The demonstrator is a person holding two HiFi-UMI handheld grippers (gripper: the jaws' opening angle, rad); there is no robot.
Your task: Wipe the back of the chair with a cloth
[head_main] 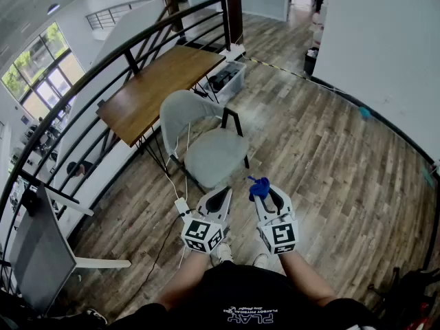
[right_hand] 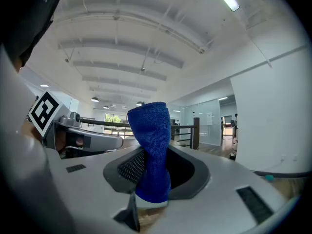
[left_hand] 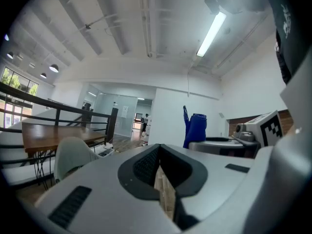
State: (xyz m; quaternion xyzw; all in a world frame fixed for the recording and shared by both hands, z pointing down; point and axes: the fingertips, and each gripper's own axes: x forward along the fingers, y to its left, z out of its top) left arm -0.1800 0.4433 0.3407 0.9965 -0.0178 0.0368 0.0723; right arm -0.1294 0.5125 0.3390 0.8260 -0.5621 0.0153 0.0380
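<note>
Jaws of right gripper pinch blue cloth; left gripper closed, empty.

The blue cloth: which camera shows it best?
The right gripper view: the blue cloth fills the middle, weave visible, clamped in the right gripper. The head view shows only a small blue tuft at that gripper's tip; the left gripper view shows it sideways, farther off.

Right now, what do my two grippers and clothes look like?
Both the left gripper and right gripper are light grey wedge-shaped shells with black-lined fingers, each carrying a cube of black-and-white square markers. You wear a black T-shirt with white print.
</note>
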